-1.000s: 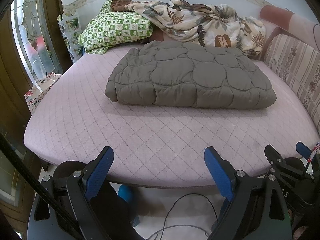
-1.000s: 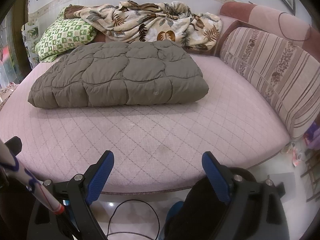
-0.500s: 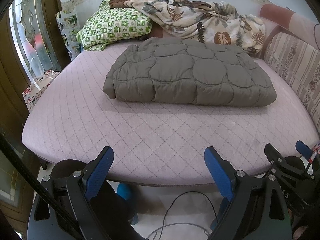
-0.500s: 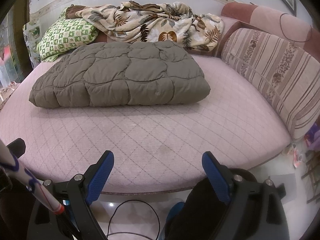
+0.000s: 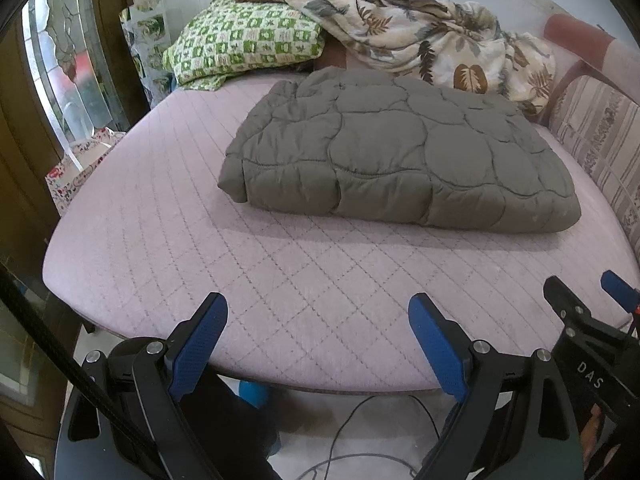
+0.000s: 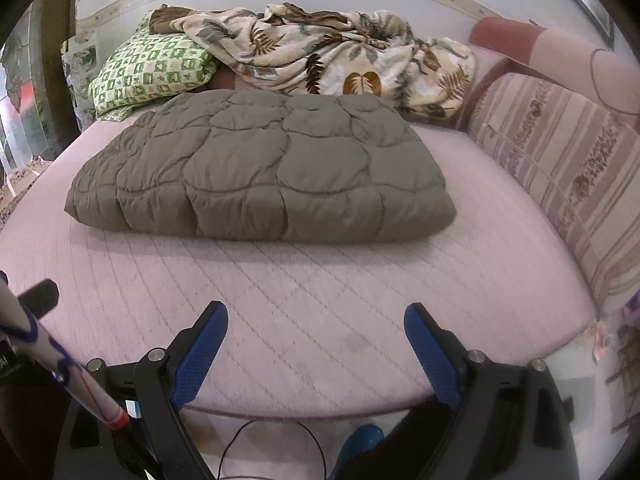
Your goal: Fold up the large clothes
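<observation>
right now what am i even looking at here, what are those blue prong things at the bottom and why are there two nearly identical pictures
Those blue prongs are the padded fingers of two hand-held grippers; a person carries one in each hand. Each gripper has a wide-angle camera looking along its fingers, which gives two similar pictures and the curved edges.

One picture is from the left gripper, the other from the right gripper. Both are open and hold nothing. The right gripper's tips also poke into the left view's lower right corner.

Both look down at a bed with a pink quilted mattress. On it lies a grey-brown quilted comforter, already folded into a thick block. Behind it are a green checked pillow and a crumpled leaf-print blanket, with a striped cushion along the right.
</observation>
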A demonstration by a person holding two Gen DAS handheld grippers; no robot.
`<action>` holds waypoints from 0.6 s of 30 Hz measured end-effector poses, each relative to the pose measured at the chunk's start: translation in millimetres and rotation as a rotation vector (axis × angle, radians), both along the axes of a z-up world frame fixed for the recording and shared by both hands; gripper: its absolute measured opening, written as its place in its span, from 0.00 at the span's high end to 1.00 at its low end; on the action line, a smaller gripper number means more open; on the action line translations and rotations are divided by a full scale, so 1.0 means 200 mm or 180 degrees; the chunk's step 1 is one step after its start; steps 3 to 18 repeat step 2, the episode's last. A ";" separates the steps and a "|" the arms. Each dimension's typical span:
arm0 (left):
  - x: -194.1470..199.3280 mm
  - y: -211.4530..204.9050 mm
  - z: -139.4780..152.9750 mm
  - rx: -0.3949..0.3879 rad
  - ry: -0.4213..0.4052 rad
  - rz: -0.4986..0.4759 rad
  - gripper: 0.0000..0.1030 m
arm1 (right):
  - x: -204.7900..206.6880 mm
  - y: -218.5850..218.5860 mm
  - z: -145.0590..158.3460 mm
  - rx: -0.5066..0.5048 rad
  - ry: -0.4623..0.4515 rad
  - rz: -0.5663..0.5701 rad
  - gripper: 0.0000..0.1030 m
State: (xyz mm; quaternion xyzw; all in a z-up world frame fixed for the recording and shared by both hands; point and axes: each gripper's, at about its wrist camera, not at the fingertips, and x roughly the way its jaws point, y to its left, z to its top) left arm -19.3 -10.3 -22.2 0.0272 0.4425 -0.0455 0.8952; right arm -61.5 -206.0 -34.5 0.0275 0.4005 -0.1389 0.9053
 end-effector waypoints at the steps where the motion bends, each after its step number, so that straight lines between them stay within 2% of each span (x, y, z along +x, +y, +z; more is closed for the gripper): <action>1: 0.01 0.00 -0.01 0.0009 0.0006 -0.0004 0.11 | 0.02 0.01 0.00 0.0005 0.0000 0.0016 0.10; 18: 0.02 -0.01 -0.01 0.0043 -0.0011 -0.0002 0.11 | 0.04 0.01 -0.01 0.0010 0.0005 0.0032 0.10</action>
